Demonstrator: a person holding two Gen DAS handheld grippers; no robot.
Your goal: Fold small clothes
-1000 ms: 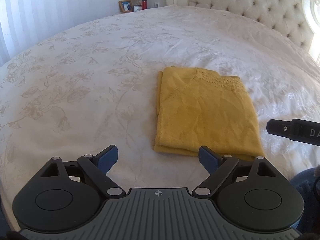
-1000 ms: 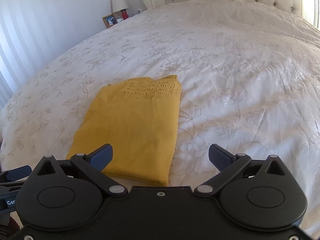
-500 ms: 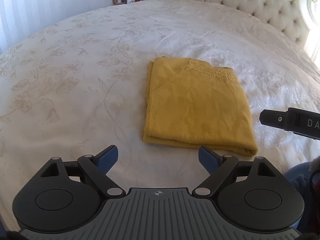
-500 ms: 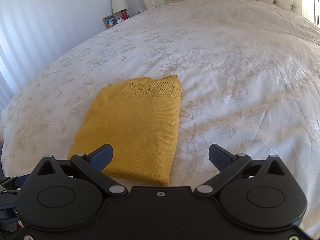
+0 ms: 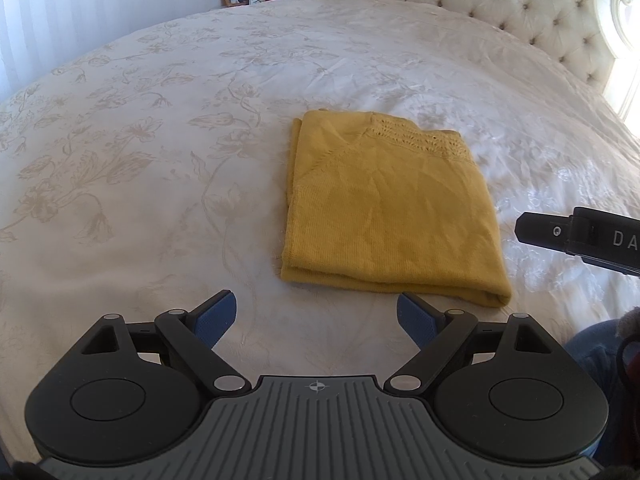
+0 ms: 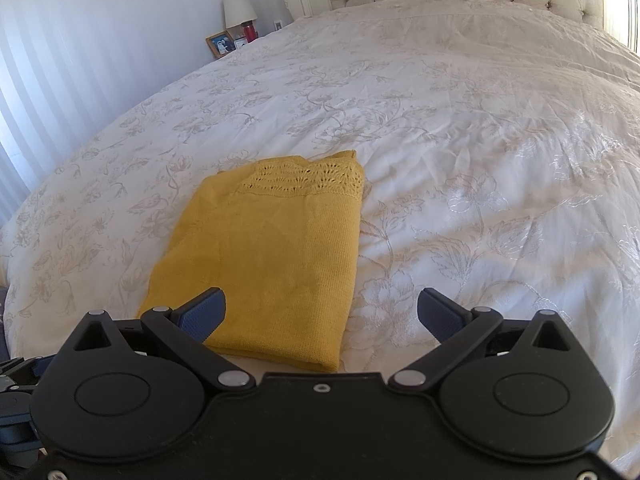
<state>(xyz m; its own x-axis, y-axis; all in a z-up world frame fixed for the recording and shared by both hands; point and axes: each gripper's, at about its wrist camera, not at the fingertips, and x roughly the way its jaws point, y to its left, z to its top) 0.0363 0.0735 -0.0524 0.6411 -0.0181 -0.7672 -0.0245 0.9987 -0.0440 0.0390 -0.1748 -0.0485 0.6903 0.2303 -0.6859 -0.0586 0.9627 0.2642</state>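
Observation:
A yellow knit garment [image 5: 388, 208] lies folded into a neat rectangle on the white bed, its lace trim at the far end. It also shows in the right wrist view [image 6: 264, 256]. My left gripper [image 5: 316, 316] is open and empty, held just short of the garment's near edge. My right gripper [image 6: 320, 312] is open and empty, above the garment's near right corner. Part of the right gripper's body [image 5: 580, 236] shows at the right of the left wrist view.
The white floral bedspread [image 5: 160, 160] spreads wide around the garment. A tufted headboard [image 5: 500, 4] stands at the far end. A nightstand with a lamp [image 6: 239, 6], a photo frame [image 6: 221, 44] and a red bottle [image 6: 250, 31] is at the far left.
Both grippers have drawn back a little from the folded garment, the left more than the right. The garment has not moved. Both stay open.

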